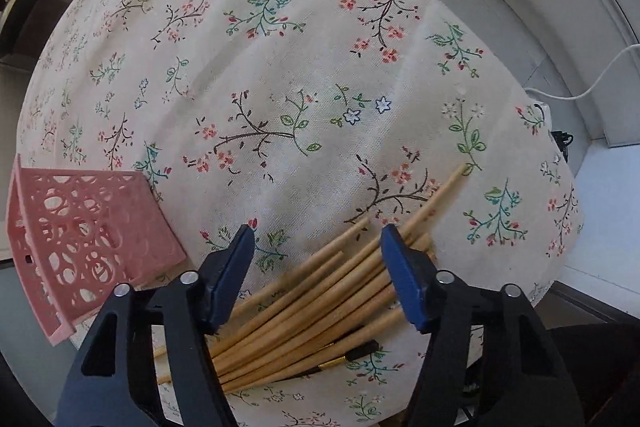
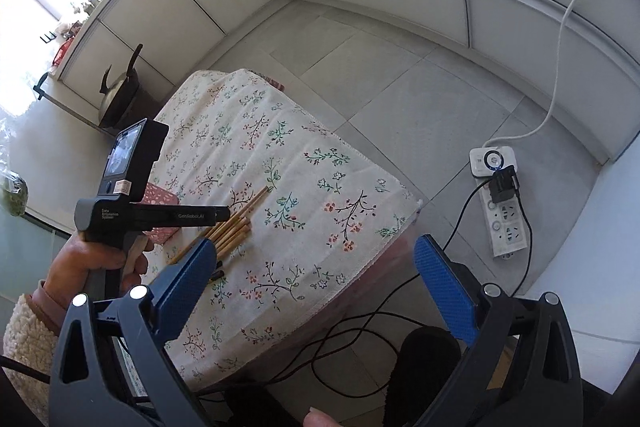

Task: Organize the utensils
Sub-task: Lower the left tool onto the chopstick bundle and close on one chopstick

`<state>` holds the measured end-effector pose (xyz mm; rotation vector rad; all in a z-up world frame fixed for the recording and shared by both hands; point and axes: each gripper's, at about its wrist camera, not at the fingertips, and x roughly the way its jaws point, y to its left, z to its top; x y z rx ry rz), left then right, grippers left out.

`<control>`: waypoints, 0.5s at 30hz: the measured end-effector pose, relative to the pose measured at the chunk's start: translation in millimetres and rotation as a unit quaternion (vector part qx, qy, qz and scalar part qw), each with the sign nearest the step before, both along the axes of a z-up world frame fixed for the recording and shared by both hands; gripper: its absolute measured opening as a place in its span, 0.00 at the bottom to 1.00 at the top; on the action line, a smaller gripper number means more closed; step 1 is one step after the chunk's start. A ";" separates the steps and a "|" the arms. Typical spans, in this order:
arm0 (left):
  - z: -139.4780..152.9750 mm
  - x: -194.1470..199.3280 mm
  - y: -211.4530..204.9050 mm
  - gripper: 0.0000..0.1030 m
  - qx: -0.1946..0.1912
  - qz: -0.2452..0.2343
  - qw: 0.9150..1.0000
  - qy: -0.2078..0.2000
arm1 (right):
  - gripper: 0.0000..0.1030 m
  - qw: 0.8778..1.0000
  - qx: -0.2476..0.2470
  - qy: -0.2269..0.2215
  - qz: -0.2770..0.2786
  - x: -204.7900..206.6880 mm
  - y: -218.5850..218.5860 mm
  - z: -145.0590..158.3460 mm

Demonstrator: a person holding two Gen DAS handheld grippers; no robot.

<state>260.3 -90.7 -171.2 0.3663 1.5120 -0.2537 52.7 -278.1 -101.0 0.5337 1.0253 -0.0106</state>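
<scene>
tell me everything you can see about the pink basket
The pink basket is a square holder that looks like plastic, its walls pierced with round cut-outs. It lies tipped on its side on the floral tablecloth, near the table's edge, beside the chopsticks but apart from them. Nothing shows inside it. Neither gripper touches it. In the right wrist view only a small part shows behind the other gripper's body.

chopsticks (image 1: 320, 287): matt wood, probably bamboo | tablecloth (image 1: 280, 67): woven cloth
</scene>
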 end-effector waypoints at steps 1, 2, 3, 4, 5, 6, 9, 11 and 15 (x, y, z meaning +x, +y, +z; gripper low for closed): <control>-1.4 1.8 0.4 0.56 0.002 -0.003 1.000 -0.001 | 0.93 1.000 0.000 0.001 0.001 1.2 0.9 -1.3; -3.1 4.4 0.6 0.51 0.005 -0.006 1.000 -0.002 | 0.93 1.000 0.001 0.003 0.003 2.1 1.0 -2.5; -3.8 6.2 1.1 0.46 0.008 -0.009 1.000 -0.003 | 0.93 1.000 0.001 0.007 0.004 3.6 1.8 -3.9; -4.3 8.0 1.3 0.45 0.004 -0.010 1.000 -0.002 | 0.93 1.000 0.001 0.011 0.004 4.9 2.4 -5.4; -3.8 9.9 1.5 0.41 -0.002 -0.013 1.000 -0.001 | 0.93 1.000 0.000 0.014 0.004 5.8 3.2 -6.7; -2.2 11.1 1.6 0.34 -0.007 -0.017 1.000 -0.001 | 0.93 1.000 0.000 0.016 0.005 6.6 3.3 -6.8; -3.9 8.9 -1.8 0.25 -0.010 -0.024 1.000 0.000 | 0.93 1.000 -0.005 0.023 0.004 8.4 4.4 -9.3; -5.5 7.1 0.7 0.23 -0.021 -0.023 1.000 0.001 | 0.93 1.000 -0.009 0.029 0.001 9.4 4.8 -11.4; 2.0 2.5 10.6 0.18 -0.042 -0.020 0.999 -0.014 | 0.93 0.999 -0.009 0.043 -0.007 11.1 2.4 -17.8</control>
